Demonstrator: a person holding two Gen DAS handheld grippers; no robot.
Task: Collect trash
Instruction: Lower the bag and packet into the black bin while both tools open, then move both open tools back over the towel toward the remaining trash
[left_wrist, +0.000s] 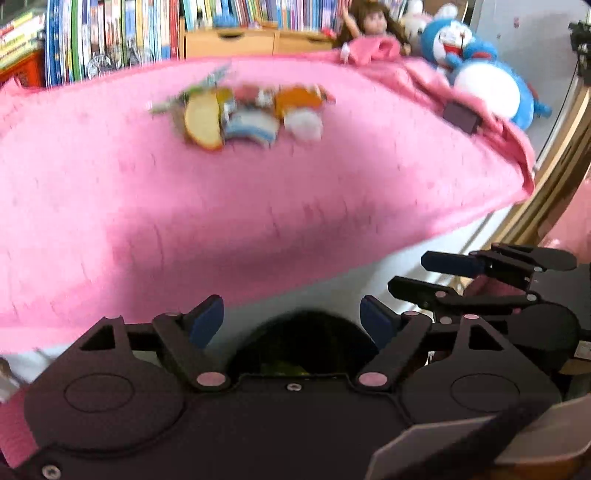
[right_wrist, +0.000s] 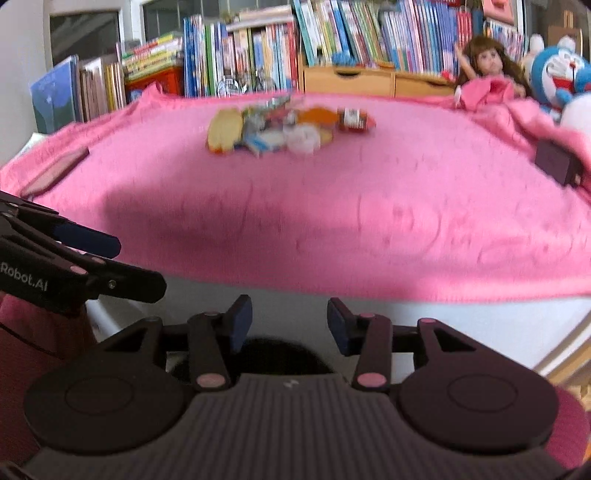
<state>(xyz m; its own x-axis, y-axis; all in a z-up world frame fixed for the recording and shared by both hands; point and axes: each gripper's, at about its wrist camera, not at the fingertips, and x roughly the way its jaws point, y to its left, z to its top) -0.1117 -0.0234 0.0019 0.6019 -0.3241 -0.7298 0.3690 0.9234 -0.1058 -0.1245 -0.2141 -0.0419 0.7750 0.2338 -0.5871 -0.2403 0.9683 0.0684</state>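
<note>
A pile of trash (left_wrist: 243, 110), made of colourful wrappers, a yellow packet and crumpled white paper, lies far back on the pink blanket (left_wrist: 184, 206). In the right wrist view the same pile of trash (right_wrist: 280, 129) includes a red-brown packet at its right end. My left gripper (left_wrist: 291, 319) hangs open off the blanket's near edge with nothing between its blue pads. My right gripper (right_wrist: 290, 323) is open and empty too, and stands close beside the left one. Each gripper shows at the edge of the other's view. A dark rounded shape (left_wrist: 303, 339) lies below the fingers; what it is I cannot tell.
A black box (right_wrist: 557, 162) sits on the blanket at the right and a flat pink thing (right_wrist: 55, 173) at the left edge. A doll (right_wrist: 487, 70) and a blue plush toy (left_wrist: 465, 55) lean at the back right. A bookshelf (right_wrist: 258, 51) and wooden drawers (right_wrist: 369, 79) stand behind.
</note>
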